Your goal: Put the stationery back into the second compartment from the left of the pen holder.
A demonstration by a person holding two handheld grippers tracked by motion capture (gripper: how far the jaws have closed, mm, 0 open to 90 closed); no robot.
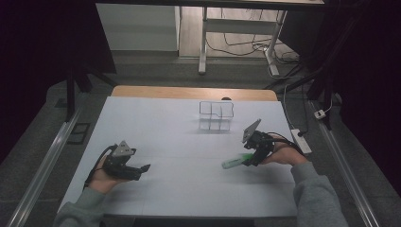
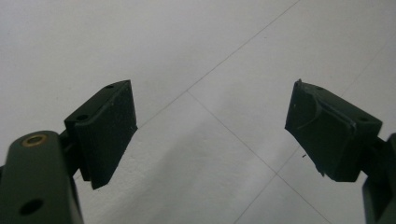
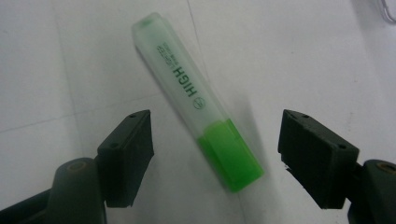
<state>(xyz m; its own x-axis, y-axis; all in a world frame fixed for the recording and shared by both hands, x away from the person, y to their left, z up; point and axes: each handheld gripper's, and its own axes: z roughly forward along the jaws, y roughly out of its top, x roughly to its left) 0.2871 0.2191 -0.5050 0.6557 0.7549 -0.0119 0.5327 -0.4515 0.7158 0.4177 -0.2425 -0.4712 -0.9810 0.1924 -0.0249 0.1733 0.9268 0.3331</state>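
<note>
We straddle the highlighter [image 3: 198, 100] with the right hand-held gripper [image 3: 215, 154], jaws released, ready to pinch it; the left hand-held gripper [image 2: 210, 135] waits unclenched.

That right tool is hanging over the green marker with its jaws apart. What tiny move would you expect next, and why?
Probably a little further down, then close. The right tool straddles the green highlighter, which lies flat on the white table. Its jaws stand apart on either side of the green end, not touching it, so a grip seems likely next.
</note>
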